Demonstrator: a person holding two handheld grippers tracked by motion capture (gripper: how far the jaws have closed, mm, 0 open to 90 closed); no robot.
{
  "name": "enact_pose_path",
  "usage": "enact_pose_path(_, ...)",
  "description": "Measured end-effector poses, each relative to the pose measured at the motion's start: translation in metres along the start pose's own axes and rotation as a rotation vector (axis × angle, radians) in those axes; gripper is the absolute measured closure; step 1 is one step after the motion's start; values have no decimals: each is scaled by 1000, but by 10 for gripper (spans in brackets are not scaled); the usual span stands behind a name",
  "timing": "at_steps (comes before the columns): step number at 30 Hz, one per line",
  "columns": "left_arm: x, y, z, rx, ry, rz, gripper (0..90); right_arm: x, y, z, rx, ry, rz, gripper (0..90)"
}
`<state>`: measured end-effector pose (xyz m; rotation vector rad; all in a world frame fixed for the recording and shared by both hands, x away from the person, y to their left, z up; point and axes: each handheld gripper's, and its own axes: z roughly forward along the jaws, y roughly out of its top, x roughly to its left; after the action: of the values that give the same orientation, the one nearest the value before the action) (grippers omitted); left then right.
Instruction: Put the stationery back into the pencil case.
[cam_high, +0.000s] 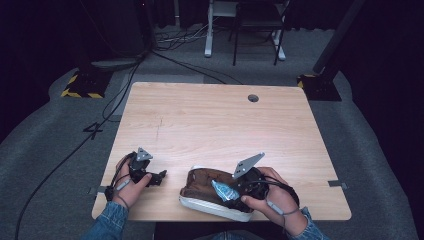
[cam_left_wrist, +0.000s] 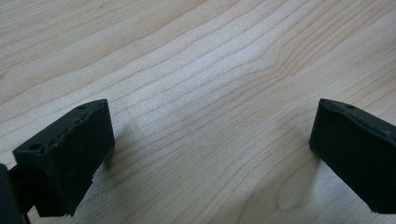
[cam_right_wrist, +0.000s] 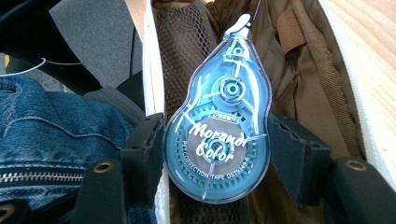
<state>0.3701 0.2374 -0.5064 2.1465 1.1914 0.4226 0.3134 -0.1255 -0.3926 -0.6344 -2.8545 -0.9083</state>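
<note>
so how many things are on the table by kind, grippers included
grippers: 2, left gripper with open jaws on bare wood, right gripper shut on the tape
correction tape dispenser: 1, blue
pencil case: 1, brown inside, white outside, lying open on the table
total: 4

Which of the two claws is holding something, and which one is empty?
The right claw grips the blue correction tape over the open brown pouch. The left claw stands open above bare table.

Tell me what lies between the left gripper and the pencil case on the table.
Nothing: the high view shows bare wood between the left gripper and the pencil case; the left gripper view shows bare table between its open jaws.
</note>
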Motion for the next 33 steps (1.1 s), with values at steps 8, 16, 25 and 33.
enact_pose_path(8, 0, 0, 0, -2, 0, -2, 2, -8, 0, 7, -18, -12, 1, 396)
enact_pose_path(16, 0, 0, 0, 1, -1, 2, 2, -8, 0, 15, -45, -104, -97, 310)
enact_pose_path(25, 0, 0, 0, 0, 4, 3, 2, -5, 1, 16, -58, -114, -106, 310)
enact_pose_path(33, 0, 0, 0, 2, 2, 7, 2, -1, 1, 3, -122, -124, -121, 309)
